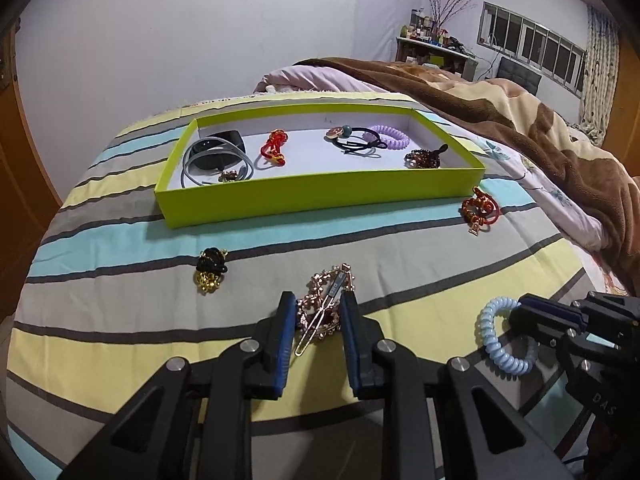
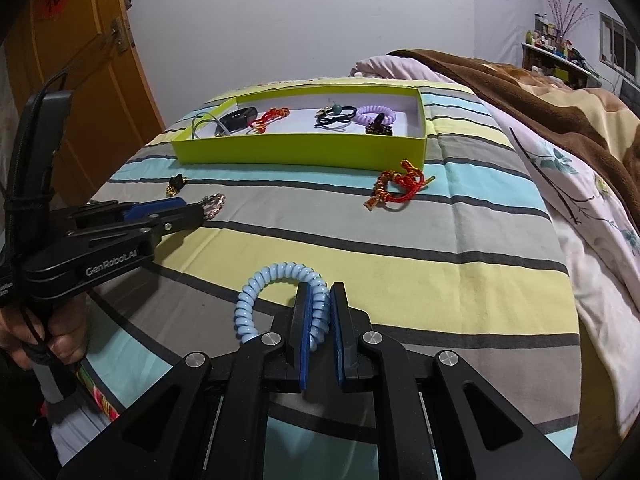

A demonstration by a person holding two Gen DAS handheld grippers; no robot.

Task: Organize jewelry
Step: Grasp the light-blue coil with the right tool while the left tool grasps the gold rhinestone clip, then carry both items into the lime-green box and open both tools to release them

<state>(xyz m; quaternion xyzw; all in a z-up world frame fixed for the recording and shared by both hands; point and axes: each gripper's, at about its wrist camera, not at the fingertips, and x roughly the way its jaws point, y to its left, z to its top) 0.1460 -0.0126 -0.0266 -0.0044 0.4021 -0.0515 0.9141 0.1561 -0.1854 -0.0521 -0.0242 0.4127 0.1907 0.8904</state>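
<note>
While the striped bedspread [image 1: 120, 320] in grey, yellow and pale blue bands spreads under everything, the items on it run as follows from the left. A black elastic hair tie with a cluster of gold beads [image 1: 211, 270] lies alone on a grey band, apart from the rest. Behind it sits the shallow lime-green cardboard tray with a white floor [image 1: 320, 196]; at its left end lie a grey strap with a dark oblong device [image 1: 216, 156], then a red and gold braided cord bracelet [image 1: 274, 148], a black elastic tie with a round charm and a teal bead [image 1: 356, 140], a lilac spiral coil hair tie [image 1: 390, 136] and, at the right end, a dark beaded bracelet [image 1: 422, 158].

Nearer the camera, the left gripper [image 1: 318, 308] has its blue-padded jaws drawn narrow against a rose-gold ornate metal hair clip [image 1: 326, 304], one pad on each side; the clip's thin gold wire prong points back toward the camera.

Further right, just outside the tray's right front corner, a second red cord bracelet with orange beads and a gold clasp [image 2: 400, 188] rests on the spread.

At the far right, the right gripper [image 2: 324, 300] pinches a pale blue spiral coil hair tie [image 2: 276, 276]: one side of the loop is squeezed between the nearly closed pads, and the rest arches out to the left.
</note>
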